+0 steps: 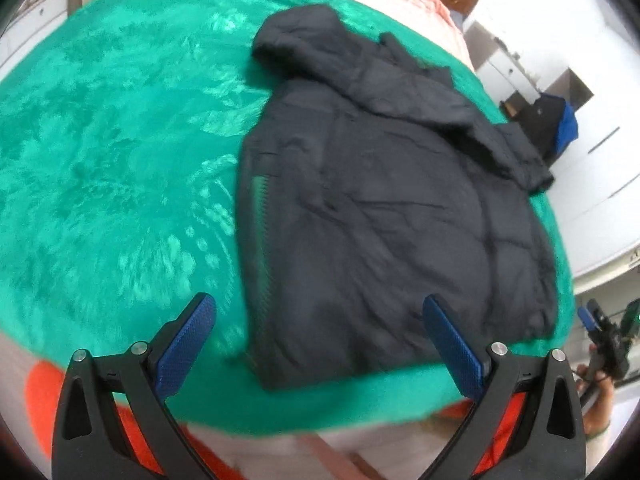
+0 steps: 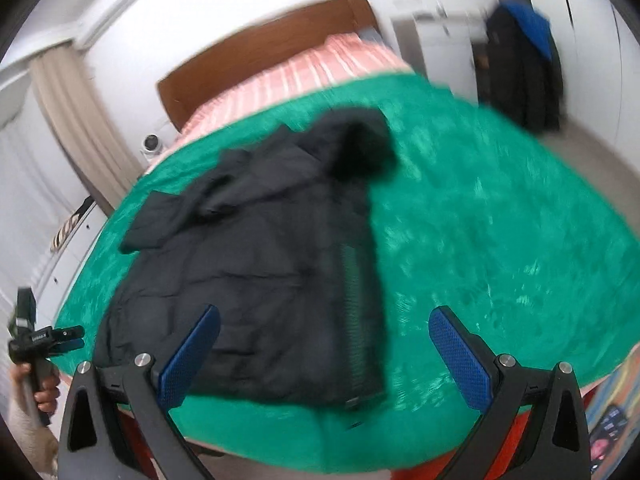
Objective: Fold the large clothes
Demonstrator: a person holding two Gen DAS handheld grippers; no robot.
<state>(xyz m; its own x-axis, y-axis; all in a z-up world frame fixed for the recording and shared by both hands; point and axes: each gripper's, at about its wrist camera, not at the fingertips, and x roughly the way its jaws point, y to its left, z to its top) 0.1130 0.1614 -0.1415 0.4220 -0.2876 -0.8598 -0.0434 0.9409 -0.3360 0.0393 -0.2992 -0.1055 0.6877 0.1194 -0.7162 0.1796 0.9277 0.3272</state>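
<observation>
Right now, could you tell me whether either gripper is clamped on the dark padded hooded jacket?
No: the left gripper and right gripper are both open above the jacket, holding nothing.

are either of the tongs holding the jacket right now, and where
No. Both the left tongs and the right tongs are open and empty above the black hooded jacket, which lies on the green blanket.

Both views are bright and evenly lit, with white walls near washout and only faint shadow at the edges of the dark jacket. Fisheye distortion bows the green blanket into a dome — black vignetting fills the corners. Motion blur smears the right wrist view, worst toward the blanket's far-right edge — the left is softer than sharp.
</observation>
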